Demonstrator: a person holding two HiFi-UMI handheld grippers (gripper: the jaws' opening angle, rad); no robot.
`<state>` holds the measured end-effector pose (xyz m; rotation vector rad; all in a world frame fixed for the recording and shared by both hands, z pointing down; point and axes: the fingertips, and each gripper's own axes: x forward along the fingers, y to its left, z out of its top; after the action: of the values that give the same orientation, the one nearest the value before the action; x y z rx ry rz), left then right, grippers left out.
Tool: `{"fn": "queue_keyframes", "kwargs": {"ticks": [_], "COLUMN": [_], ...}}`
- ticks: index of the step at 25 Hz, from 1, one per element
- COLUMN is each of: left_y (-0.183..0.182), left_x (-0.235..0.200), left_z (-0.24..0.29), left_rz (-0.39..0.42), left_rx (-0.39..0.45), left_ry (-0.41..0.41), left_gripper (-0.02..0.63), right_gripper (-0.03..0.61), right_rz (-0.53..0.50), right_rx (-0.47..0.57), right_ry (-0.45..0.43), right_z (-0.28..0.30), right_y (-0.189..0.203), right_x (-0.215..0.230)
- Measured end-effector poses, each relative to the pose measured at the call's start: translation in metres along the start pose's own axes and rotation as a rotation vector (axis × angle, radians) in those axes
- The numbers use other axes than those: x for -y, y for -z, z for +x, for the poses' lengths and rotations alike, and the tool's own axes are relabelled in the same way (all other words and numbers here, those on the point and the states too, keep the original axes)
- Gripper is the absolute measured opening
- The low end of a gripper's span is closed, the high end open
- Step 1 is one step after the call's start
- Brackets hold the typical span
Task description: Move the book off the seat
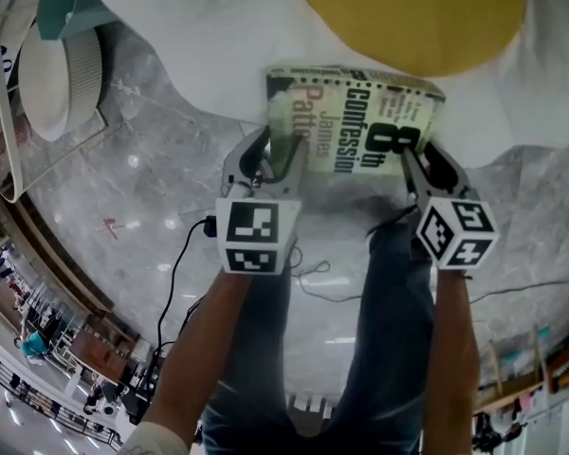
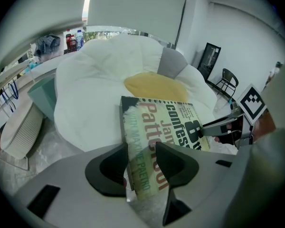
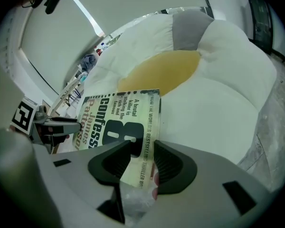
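A paperback book [image 1: 356,121] with a pale green cover lies at the front edge of the white petal-shaped seat [image 1: 218,36], below its yellow centre [image 1: 412,12]. The book's near edge hangs over the marble floor. My left gripper [image 1: 283,150] straddles the near left corner of the book [image 2: 166,122]; in the left gripper view [image 2: 141,158] its jaws stand wide, with a gap to the cover. My right gripper [image 1: 422,154] straddles the near right corner of the book [image 3: 118,120], and in the right gripper view [image 3: 142,158] its jaws are likewise spread and not pressing.
Grey marble floor [image 1: 123,178] lies in front of the seat, with thin cables [image 1: 185,245] across it. A white ribbed object [image 1: 62,79] and a teal piece [image 1: 62,3] stand at the left. The person's legs in jeans [image 1: 389,349] are below the grippers. A black chair [image 2: 225,82] stands at the far right.
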<state>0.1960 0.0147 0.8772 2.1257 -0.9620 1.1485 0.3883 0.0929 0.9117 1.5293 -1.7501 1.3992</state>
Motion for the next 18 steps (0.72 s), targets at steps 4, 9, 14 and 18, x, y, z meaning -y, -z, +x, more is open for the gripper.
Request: {"fn": "queue_keyframes", "kwargs": {"ticks": [4,9,14,18], "left_y": [-0.003,-0.009,-0.025,-0.046], "left_x": [-0.001,-0.003,-0.003,-0.008], "left_z": [-0.001,-0.01,-0.025,-0.055], "left_rz": [0.0,0.001,-0.004,-0.014], "left_rx": [-0.006,-0.001,0.029,0.065], "left_ry": [-0.009,-0.023,-0.042,-0.067], "left_gripper": [0.189,0.189,0.187,0.187], "right_gripper": [0.161,0.161,0.161,0.161], "right_rz": [-0.004,-0.009,-0.022,-0.042], "right_rx": [0.012,0.036,0.081,0.123], "right_ry": [0.016,0.029,0.035,0.045], "right_z": [-0.002,-0.011,-0.026,-0.051], "right_y": [-0.003,-0.011,-0.03,-0.057], "right_x": [-0.001,-0.007,-0.015,-0.034]}}
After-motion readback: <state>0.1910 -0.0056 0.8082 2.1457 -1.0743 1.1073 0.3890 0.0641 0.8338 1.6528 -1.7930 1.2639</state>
